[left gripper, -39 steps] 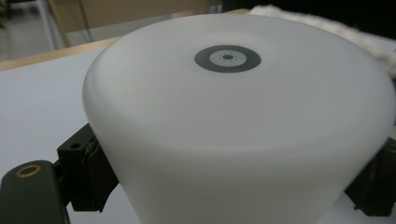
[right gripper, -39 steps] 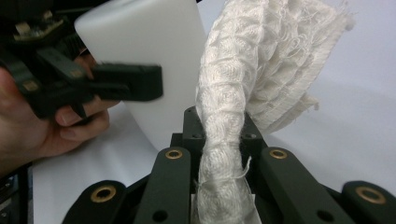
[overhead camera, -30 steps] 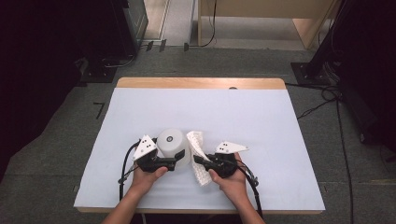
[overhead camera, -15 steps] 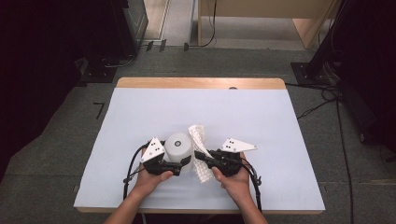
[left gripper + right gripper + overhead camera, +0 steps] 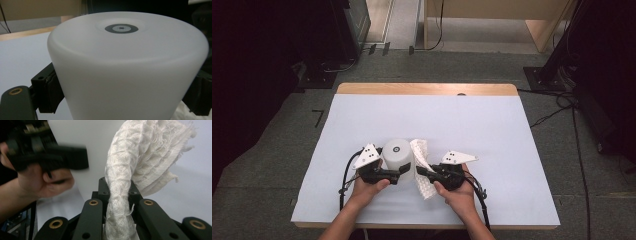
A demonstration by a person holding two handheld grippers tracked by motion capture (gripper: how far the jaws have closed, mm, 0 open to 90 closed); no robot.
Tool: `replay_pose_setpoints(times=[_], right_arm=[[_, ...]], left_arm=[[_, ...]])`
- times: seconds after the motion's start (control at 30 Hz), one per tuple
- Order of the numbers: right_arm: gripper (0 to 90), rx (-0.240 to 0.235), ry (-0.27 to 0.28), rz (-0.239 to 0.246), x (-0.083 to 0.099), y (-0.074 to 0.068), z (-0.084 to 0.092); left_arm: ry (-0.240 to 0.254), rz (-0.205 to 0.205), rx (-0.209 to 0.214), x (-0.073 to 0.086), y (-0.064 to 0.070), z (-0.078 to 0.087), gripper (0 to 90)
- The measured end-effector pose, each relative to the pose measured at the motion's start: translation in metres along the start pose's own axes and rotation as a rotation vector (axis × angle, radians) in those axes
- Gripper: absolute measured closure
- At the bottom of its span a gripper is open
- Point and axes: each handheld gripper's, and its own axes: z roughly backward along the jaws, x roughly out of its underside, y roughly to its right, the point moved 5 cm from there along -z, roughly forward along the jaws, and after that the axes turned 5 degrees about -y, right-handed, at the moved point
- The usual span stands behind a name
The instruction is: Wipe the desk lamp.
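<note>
Two grippers are in play here, one in each hand, both down at the near edge of the table. The left gripper [image 5: 399, 172] has its jaws partway apart and clamped round a white cup-like container [image 5: 397, 156] that stands upside down, flat base up, with a little dark ring in the middle of that base. In the left gripper view you can see a black pad [image 5: 53, 92] pressed up against the container's left side and the other jaw dark at the right edge, so it's a proper two-sided grip low on the wall.

The right gripper [image 5: 422, 172] has its jaws squeezed nearly all the way together on a white waffle-weave cloth [image 5: 422, 162]. In the right gripper view the cloth [image 5: 140, 157] is bunched into a rope between the jaws and fans out above them, frayed threads along the edge. It's sitting right up against the container's right side, touching it as far as I can tell.

From the high view the container is near the middle of the table's near half, between the two hands, cloth just to its right with a tail hanging toward the near edge. The table [image 5: 512, 140] has a pale blue-white top with a wooden strip along the far edge. Dark floor and cables around it.
</note>
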Motion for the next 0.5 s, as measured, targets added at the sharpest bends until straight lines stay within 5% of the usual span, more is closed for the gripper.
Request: replay_pose_setpoints(times=[0.17,0.33,0.5], right_arm=[[79.9,0.005,0.056,0.014,-0.012,-0.003,0.015],[79.9,-0.003,0.077,0.025,-0.016,-0.004,0.021],[79.8,0.025,-0.018,0.024,-0.002,0.003,0.005]], left_arm=[[-0.056,-0.056,-0.005,0.006,0.009,-0.011,9.1],[-0.047,-0.069,-0.012,0.004,0.010,-0.010,9.1],[0.021,-0.058,-0.031,-0.006,0.005,-0.001,9.0]])
